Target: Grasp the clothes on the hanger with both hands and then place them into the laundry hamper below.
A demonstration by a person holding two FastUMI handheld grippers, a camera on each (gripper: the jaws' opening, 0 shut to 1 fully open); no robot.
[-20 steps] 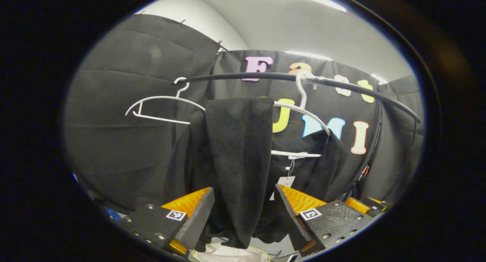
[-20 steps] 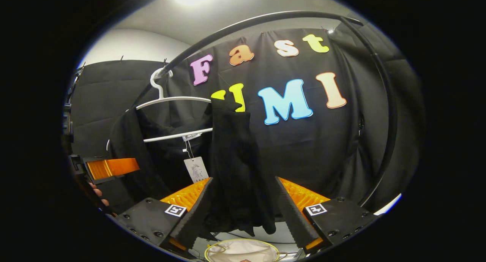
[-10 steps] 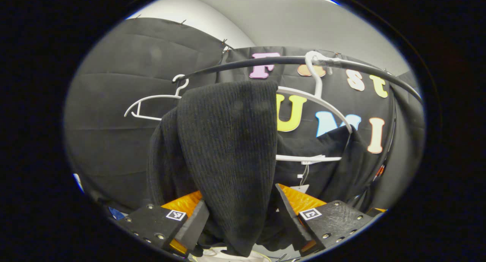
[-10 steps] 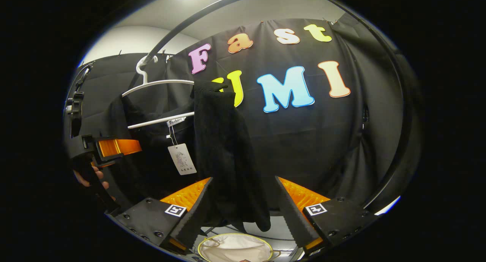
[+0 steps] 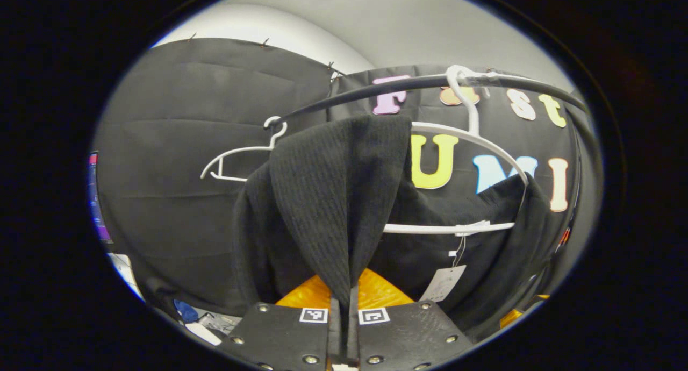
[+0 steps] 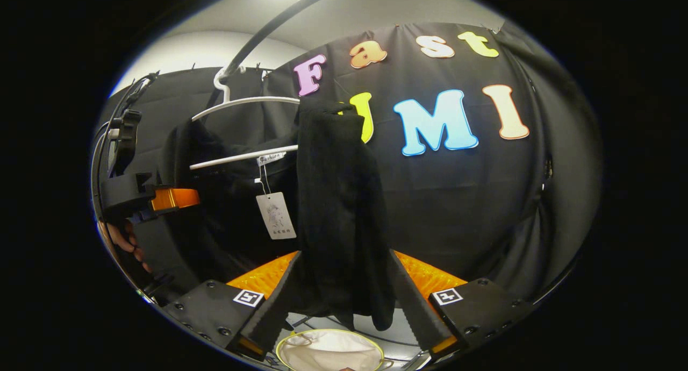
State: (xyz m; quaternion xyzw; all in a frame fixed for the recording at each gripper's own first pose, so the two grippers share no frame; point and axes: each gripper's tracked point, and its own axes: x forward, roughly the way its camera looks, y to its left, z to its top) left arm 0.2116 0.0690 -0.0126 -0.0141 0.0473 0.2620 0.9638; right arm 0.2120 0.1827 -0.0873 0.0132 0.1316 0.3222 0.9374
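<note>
A black knit garment [image 5: 333,199] hangs over a white hanger [image 5: 473,140] on the black rail [image 5: 376,87]. My left gripper [image 5: 344,302] is shut on the garment's near fold, which narrows to a point between the two pads. In the right gripper view the garment's other side [image 6: 338,199] hangs straight down between the spread fingers of my right gripper [image 6: 344,255], which is open; whether the cloth touches the pads is unclear. The left gripper [image 6: 180,199] and the hand holding it [image 6: 121,242] are at the far left there. Below is the white-lined hamper [image 6: 322,354].
A second, bare white hanger [image 5: 236,158] hangs farther left on the rail. A paper tag [image 6: 276,215] dangles from the garment's collar under the hanger bar [image 6: 242,157]. Black cloth walls close in behind and on both sides.
My left gripper has gone from open around the garment's fold to shut on it. The right gripper has stayed open and shifted slightly, with the cloth still hanging between its fingers.
</note>
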